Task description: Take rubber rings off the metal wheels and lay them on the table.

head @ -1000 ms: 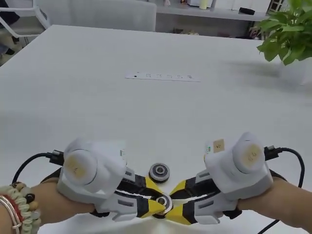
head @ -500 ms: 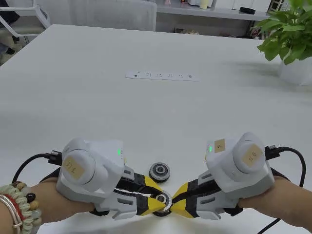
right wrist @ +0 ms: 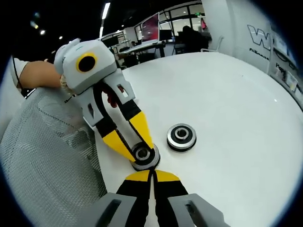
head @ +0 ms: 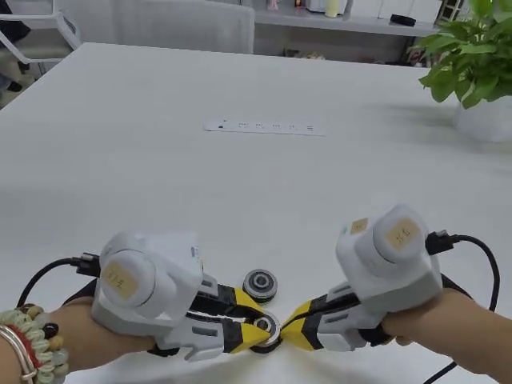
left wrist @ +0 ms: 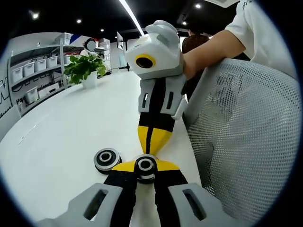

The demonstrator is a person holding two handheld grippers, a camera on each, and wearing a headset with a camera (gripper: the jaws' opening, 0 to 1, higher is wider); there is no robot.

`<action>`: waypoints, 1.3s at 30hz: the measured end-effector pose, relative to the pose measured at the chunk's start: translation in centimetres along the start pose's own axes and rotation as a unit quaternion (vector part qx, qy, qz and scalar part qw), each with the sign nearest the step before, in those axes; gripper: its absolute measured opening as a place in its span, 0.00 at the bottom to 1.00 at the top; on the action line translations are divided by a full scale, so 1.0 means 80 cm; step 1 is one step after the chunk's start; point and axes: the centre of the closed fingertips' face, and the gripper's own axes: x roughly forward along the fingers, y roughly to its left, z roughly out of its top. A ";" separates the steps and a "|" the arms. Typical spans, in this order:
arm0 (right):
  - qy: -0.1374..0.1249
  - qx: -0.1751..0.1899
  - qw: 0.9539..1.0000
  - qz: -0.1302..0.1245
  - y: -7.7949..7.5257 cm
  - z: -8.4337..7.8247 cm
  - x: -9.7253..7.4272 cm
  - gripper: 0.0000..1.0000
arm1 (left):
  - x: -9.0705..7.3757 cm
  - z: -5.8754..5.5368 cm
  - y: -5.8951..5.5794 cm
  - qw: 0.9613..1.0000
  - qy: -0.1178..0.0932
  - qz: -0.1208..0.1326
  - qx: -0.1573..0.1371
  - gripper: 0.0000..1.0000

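Observation:
A small metal wheel (head: 266, 326) with a dark rubber ring sits low over the white table (head: 240, 200), close to its near edge. My left gripper (head: 258, 326) is shut on this wheel (left wrist: 145, 166), one yellow tip on each side. From the opposite side my right gripper (right wrist: 152, 174) meets the wheel (right wrist: 144, 155), its tips pressed together at the rim, on the ring's edge. A second wheel (head: 260, 282) with its black ring lies flat on the table just beyond, also seen in the left gripper view (left wrist: 108, 159) and the right gripper view (right wrist: 181, 136).
A white power strip (head: 264, 126) lies mid-table. A potted plant (head: 472, 56) stands at the far right corner. A grey mesh chair back (left wrist: 236, 132) is right behind the table's near edge. Cables trail from both grippers.
The right gripper's jaws, slightly apart a second ago, have shut at the wheel's rim, and that hand has rolled a little. The left gripper keeps its hold.

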 end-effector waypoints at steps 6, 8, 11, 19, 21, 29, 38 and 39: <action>0.005 0.099 0.995 -0.009 -0.003 0.000 -0.001 0.00 | 0.000 -0.001 0.001 1.000 -0.001 0.001 -0.004 0.08; -0.007 0.120 0.993 -0.011 -0.007 0.002 -0.004 0.00 | 0.000 -0.001 0.001 1.000 -0.001 0.002 -0.004 0.08; -0.020 0.133 0.991 -0.010 -0.010 0.004 -0.007 0.00 | 0.000 -0.001 0.002 1.000 -0.002 0.004 -0.004 0.08; -0.021 0.171 0.985 -0.002 -0.009 0.003 -0.006 0.00 | 0.001 -0.001 0.002 1.000 -0.002 0.004 -0.002 0.08; -0.022 0.170 0.985 0.003 -0.008 0.004 -0.006 0.00 | 0.001 0.000 0.002 1.000 -0.001 0.004 -0.001 0.08; -0.044 0.242 0.969 0.034 -0.010 0.007 -0.012 0.00 | 0.003 0.000 0.001 1.000 -0.002 0.006 -0.003 0.08; -0.041 0.288 0.956 0.044 -0.009 0.005 -0.014 0.00 | 0.004 0.001 0.000 1.000 -0.009 0.003 -0.009 0.08; -0.041 0.289 0.955 0.044 -0.009 0.005 -0.014 0.00 | 0.004 0.001 0.000 1.000 -0.009 0.003 -0.008 0.08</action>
